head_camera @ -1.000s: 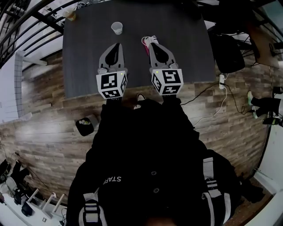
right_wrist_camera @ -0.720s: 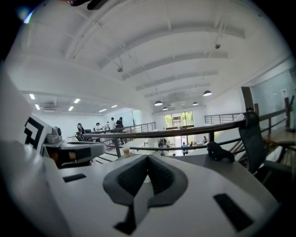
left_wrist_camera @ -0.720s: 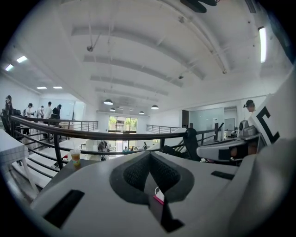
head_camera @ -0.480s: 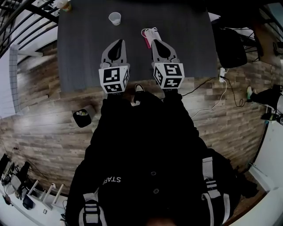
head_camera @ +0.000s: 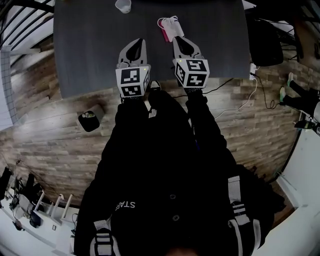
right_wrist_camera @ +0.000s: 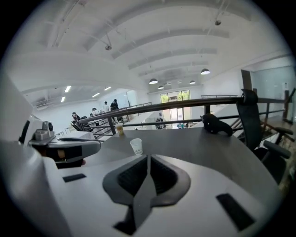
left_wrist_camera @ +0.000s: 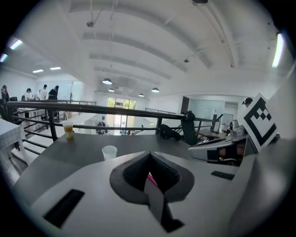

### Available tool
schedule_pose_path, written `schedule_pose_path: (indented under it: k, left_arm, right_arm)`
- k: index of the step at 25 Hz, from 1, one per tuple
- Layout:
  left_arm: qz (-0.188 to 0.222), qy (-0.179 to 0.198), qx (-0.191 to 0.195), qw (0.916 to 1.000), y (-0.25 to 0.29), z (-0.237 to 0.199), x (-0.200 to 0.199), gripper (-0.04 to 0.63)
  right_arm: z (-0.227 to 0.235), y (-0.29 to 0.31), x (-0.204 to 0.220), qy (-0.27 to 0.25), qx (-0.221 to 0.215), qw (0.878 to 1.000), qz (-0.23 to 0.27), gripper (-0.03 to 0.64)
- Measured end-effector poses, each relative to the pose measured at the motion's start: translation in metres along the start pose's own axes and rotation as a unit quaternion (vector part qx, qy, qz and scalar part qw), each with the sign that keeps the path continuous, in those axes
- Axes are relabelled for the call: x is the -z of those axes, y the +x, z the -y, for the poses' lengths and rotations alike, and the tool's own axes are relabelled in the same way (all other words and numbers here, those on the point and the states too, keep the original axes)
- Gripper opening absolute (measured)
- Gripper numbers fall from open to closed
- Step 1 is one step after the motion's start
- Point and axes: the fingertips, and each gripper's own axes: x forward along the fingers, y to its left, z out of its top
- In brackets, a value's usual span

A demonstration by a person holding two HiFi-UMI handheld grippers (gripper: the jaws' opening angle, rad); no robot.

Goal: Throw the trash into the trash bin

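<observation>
A white paper cup [head_camera: 123, 5] stands at the far side of the dark grey table [head_camera: 90, 55]; it also shows in the left gripper view [left_wrist_camera: 109, 152] and the right gripper view [right_wrist_camera: 136, 146]. A pink and white piece of trash [head_camera: 170, 28] lies just beyond my right gripper [head_camera: 178, 39], and a strip of its pink shows behind the left jaws [left_wrist_camera: 151, 178]. My left gripper [head_camera: 138, 42] hangs over the table's near half, shut and empty [left_wrist_camera: 149, 155]. The right gripper [right_wrist_camera: 148, 158] is shut with nothing in it. A black trash bin [head_camera: 90, 120] stands on the wooden floor to the left.
A plastic cup with an orange drink [left_wrist_camera: 68, 129] stands at the table's far left corner by the metal railing [left_wrist_camera: 115, 112]. A black object [right_wrist_camera: 217, 125] lies at the far right of the table. A black chair [head_camera: 265, 45] and cables [head_camera: 250, 100] are on the right.
Both grippers have sunk toward the table side by side, still shut. The table and the white cup have slid toward the top edge of the head view.
</observation>
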Motion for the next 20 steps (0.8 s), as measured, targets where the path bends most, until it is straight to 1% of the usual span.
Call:
schedule_pose_path:
  k: [3, 6, 9, 11, 13, 20]
  left_arm:
    - [-0.019, -0.006, 0.004, 0.9998, 0.012, 0.004, 0.017, 0.000]
    - [-0.035, -0.007, 0.006, 0.9993, 0.023, 0.004, 0.033, 0.000]
    - [-0.052, -0.007, 0.009, 0.9986, 0.030, 0.007, 0.051, 0.000]
    - [-0.062, -0.008, 0.011, 0.9980, 0.034, 0.008, 0.060, 0.000]
    - [-0.068, -0.010, 0.011, 0.9976, 0.038, 0.005, 0.066, 0.000]
    - [-0.090, -0.012, 0.012, 0.9958, 0.054, 0.003, 0.088, 0.000]
  right_arm:
    - [0.010, 0.009, 0.015, 0.000, 0.004, 1.000, -0.018, 0.015]
    - [0.017, 0.020, 0.028, -0.011, 0.008, 0.999, -0.036, 0.015]
    - [0.026, 0.027, 0.044, -0.006, 0.011, 0.999, -0.052, 0.017]
    - [0.031, 0.033, 0.054, -0.001, 0.010, 0.998, -0.065, 0.041]
    - [0.034, 0.043, 0.063, 0.001, 0.008, 0.997, -0.078, 0.088]
    - [0.049, 0.068, 0.084, -0.007, 0.010, 0.994, -0.109, 0.103]
